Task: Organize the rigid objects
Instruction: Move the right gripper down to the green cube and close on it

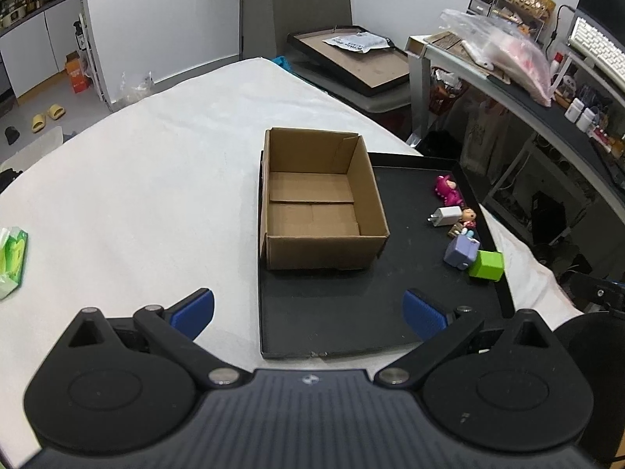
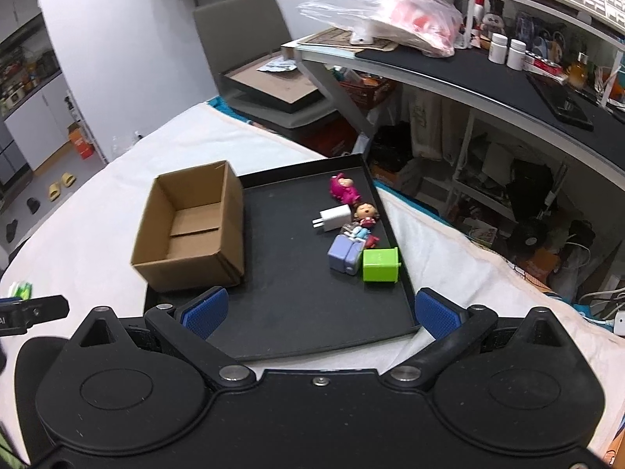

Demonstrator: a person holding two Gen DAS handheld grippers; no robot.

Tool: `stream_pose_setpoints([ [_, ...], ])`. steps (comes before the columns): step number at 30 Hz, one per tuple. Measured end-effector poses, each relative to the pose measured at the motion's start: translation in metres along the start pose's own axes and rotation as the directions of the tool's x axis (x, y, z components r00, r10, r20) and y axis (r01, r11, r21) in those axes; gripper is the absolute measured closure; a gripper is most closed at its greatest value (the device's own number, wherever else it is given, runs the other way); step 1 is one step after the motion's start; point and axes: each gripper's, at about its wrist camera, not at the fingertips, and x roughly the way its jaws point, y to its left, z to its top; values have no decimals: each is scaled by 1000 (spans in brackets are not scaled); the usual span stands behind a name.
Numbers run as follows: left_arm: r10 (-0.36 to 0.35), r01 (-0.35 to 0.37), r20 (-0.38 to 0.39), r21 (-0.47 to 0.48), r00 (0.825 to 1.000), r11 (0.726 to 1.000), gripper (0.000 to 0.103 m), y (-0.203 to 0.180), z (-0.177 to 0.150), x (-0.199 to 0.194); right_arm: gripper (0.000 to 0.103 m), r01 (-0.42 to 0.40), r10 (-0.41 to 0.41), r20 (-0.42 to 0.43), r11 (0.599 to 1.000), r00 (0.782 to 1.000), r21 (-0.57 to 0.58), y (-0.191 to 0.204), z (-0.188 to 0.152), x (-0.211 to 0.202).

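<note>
Cardboard box (image 1: 316, 199) is sitting empty at the tray's (image 1: 332, 312) left edge, left gripper (image 1: 308, 312) hovering released; right gripper (image 2: 318, 312), also released, is facing toys along the right edge, best taking the green cube (image 2: 379, 265) squarely.

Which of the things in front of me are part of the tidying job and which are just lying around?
Part of the job: cardboard box, black tray, green cube, purple block, white charger, pink toy, doll figure.

Just lying about: green packet on the white cloth, plastic bag and pill bottles on the side desk, yellow slippers on the floor.
</note>
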Motion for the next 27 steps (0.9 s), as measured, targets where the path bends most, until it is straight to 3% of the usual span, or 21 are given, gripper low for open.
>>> stream_pose_setpoints([
  [12, 1, -1, -44, -3, 999, 1000, 2, -4, 20, 33, 0, 40, -39, -37, 999, 999, 27, -14, 9, 40],
  [27, 19, -23, -103, -39, 994, 999, 4, 0, 51, 86, 12, 55, -51, -114, 998, 992, 31, -25, 30, 95],
])
